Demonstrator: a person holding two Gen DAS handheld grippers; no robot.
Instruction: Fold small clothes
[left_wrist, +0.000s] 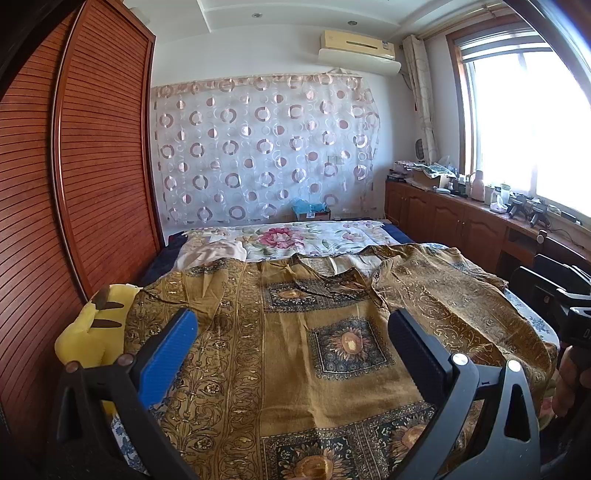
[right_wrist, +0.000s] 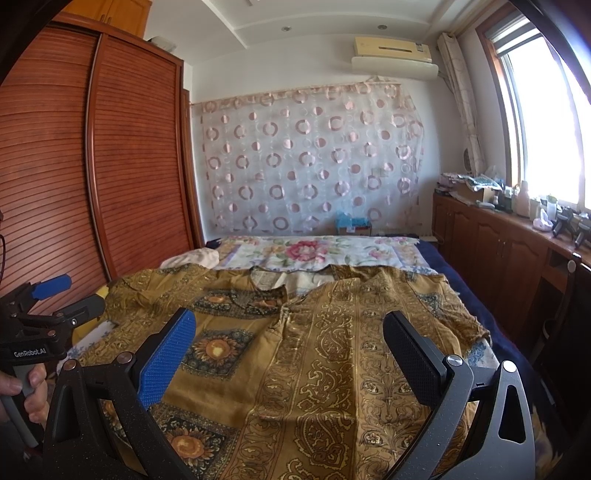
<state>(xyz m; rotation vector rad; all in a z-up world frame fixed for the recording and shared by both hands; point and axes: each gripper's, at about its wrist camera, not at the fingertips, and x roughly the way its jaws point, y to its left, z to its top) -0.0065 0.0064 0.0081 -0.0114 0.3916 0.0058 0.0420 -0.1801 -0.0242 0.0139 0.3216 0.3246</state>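
I hold my left gripper (left_wrist: 291, 328) above the mustard-gold patterned shirt (left_wrist: 295, 332) with its jaws spread wide, pinching nothing. My right gripper (right_wrist: 290, 328) hovers the same way — fingers apart, empty. The shirt lies flat and face-up across the bed (right_wrist: 517, 354), collar toward the floral sheet (right_wrist: 314, 251), sleeves out to both sides. A yellow plush toy (left_wrist: 92, 332) sits at the shirt's left edge — beside the slatted wardrobe (left_wrist: 92, 166).
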